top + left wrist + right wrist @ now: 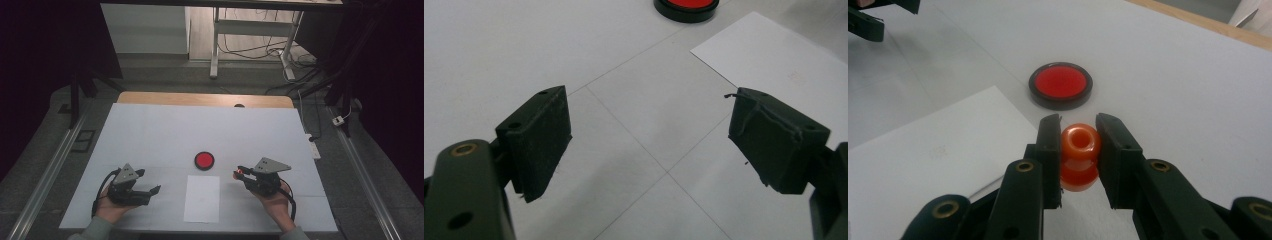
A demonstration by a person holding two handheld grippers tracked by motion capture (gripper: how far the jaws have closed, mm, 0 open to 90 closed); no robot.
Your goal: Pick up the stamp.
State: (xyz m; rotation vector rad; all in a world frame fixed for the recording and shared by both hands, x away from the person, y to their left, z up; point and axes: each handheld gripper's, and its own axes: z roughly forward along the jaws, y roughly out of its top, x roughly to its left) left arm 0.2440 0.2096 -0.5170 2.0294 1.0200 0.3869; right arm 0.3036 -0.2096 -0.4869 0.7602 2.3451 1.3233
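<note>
My right gripper (240, 173) (1079, 131) is shut on a glossy orange bead-like piece (1079, 156) with a hole in its top; it shows as an orange spot (236, 174) at the jaw tips in the high view. A round red disc with a black rim (204, 160) (1060, 85) lies on the white table top just ahead and to the left of those tips. My left gripper (150, 181) (649, 130) rests at the left near the front edge, open with nothing between its pads (541, 135).
A white sheet of paper (201, 198) (784, 70) (933, 150) lies flat between the two hands, in front of the disc. The white cover (165, 130) ends at a wooden strip (205, 98) at the far edge. Desk legs and cables stand beyond.
</note>
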